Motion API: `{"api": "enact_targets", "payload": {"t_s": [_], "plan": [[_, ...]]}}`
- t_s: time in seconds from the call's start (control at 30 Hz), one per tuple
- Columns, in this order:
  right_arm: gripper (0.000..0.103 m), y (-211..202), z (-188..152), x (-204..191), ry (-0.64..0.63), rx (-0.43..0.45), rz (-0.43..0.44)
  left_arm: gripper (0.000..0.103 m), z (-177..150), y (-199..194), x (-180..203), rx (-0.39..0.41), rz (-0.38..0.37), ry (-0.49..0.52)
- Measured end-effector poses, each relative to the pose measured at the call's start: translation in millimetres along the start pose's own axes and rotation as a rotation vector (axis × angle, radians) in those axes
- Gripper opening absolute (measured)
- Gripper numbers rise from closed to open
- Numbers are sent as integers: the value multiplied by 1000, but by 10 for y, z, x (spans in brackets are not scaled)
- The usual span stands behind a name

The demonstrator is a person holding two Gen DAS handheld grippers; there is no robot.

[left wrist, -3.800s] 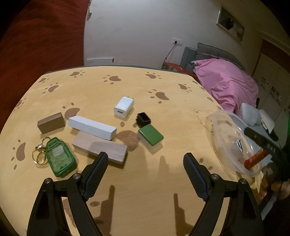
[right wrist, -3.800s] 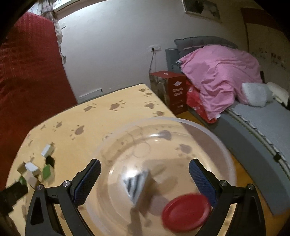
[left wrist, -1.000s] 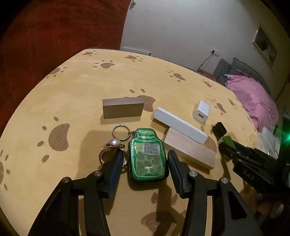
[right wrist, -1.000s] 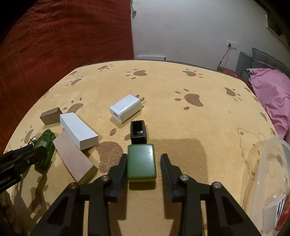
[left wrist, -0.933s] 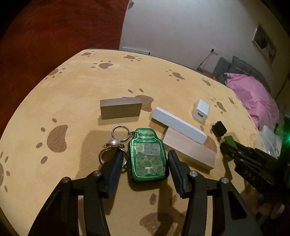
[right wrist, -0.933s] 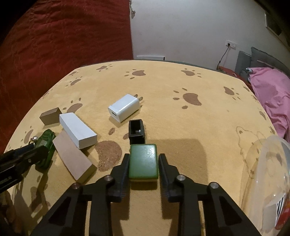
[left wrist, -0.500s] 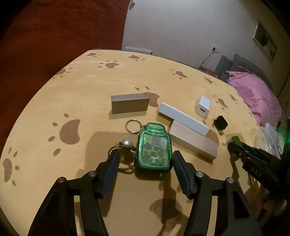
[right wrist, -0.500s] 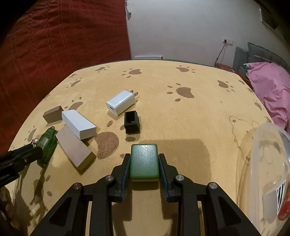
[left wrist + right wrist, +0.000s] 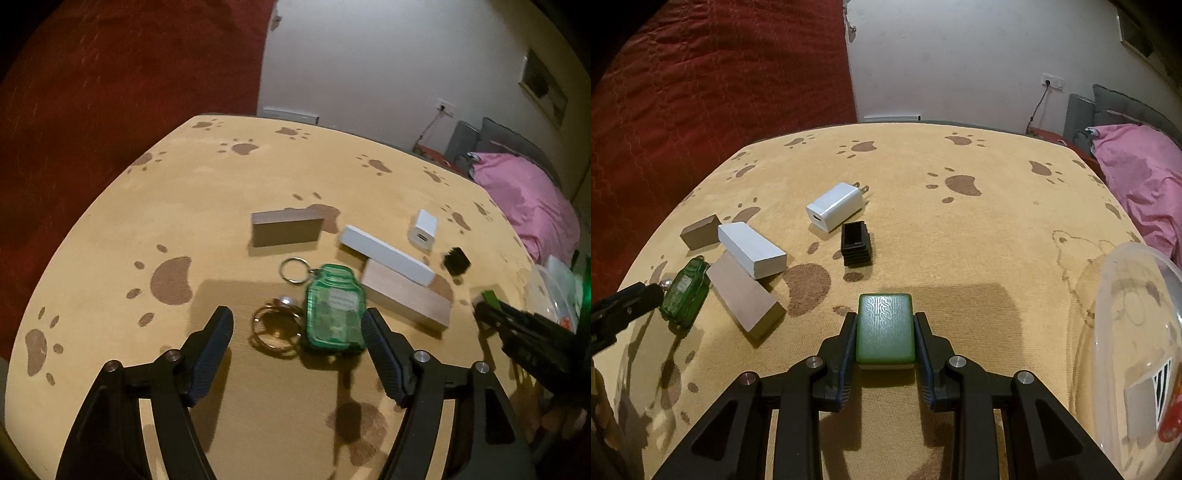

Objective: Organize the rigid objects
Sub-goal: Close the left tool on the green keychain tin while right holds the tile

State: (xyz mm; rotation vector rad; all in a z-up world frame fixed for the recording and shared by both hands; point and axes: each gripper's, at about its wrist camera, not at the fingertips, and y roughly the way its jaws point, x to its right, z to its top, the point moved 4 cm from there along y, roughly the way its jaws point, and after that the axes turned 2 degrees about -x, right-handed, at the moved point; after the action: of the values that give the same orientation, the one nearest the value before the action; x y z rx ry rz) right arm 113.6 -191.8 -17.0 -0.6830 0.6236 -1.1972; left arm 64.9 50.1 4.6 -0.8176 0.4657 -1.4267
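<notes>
My right gripper (image 9: 885, 325) is shut on a green tile (image 9: 885, 330) and holds it just above the paw-print table (image 9: 960, 258). My left gripper (image 9: 297, 325) is open, its fingers either side of a green jar-shaped keychain (image 9: 334, 308) with gold rings (image 9: 275, 328). On the table lie a brown block (image 9: 286, 229), a white box (image 9: 386, 254), a pale wooden block (image 9: 406, 297), a white charger (image 9: 836, 206) and a black cap (image 9: 856, 243).
A clear plastic bowl (image 9: 1108, 295) stands at the table's right edge and holds a striped piece (image 9: 1152, 387) and a red item. A bed with a pink blanket (image 9: 1141, 173) is beyond the table. A red curtain (image 9: 701, 92) hangs at the left.
My right gripper has closed on the green tile and lifted it back toward me. My left gripper has opened wider and drawn back from the keychain, which stays on the table.
</notes>
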Motion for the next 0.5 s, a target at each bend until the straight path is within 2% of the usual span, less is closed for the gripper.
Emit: {"api": "enact_targets", "payload": {"t_s": [0.13, 0.27, 0.37, 0.43, 0.5], "plan": [[31, 0, -2, -10, -4, 0, -8, 73, 79, 25, 79, 27, -30, 20], [31, -4, -2, -10, 1, 0, -2, 73, 140, 130, 310, 18, -97, 90], [31, -6, -2, -6, -1, 0, -3, 73, 132, 282, 410, -20, -73, 135], [31, -6, -1, -9, 0, 0, -2, 72, 120, 326, 438, -24, -32, 165], [31, -3, 1, -10, -1, 0, -4, 73, 104, 322, 449, -29, -26, 179]]}}
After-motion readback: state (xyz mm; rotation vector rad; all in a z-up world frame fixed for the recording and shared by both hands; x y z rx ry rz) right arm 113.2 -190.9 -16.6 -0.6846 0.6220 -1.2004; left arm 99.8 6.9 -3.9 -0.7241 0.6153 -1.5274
